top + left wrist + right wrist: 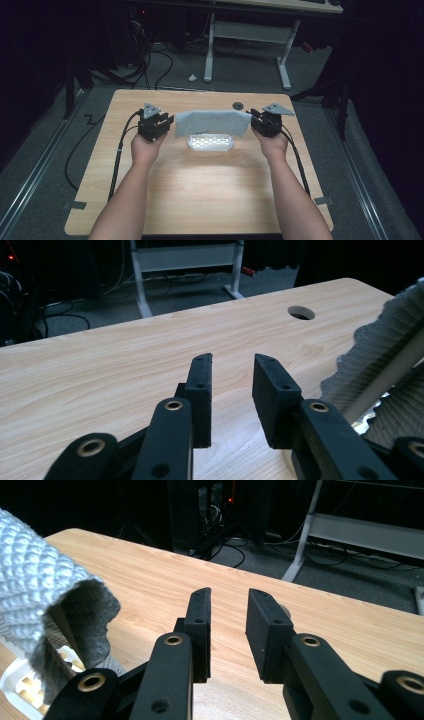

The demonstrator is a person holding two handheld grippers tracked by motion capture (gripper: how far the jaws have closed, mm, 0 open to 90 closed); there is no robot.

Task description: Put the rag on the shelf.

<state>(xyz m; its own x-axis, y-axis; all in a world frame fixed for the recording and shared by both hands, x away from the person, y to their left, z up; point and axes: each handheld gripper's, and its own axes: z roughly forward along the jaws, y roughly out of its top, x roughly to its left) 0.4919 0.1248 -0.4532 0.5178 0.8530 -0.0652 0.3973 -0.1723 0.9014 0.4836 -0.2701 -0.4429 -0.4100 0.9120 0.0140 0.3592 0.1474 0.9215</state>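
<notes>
A grey cloth [212,123] lies draped over a white tray [211,143] near the middle of the wooden counter [200,190], hanging like a low tent with the tray's front edge showing below it. The left claw [167,123] sits just beside the cloth's left end, and the right claw [253,121] just beside its right end (one hand behind each). In the left gripper view, the left claw [232,375] stands partly open with only bare counter between its jaws; the cloth [385,350] hangs off to the right of them, not touching. In the right gripper view, the right claw [227,611] is likewise partly open and holds nothing, with the cloth [35,580] at the left, apart from the jaws. A round hole [238,105] lies in the counter behind the cloth.
</notes>
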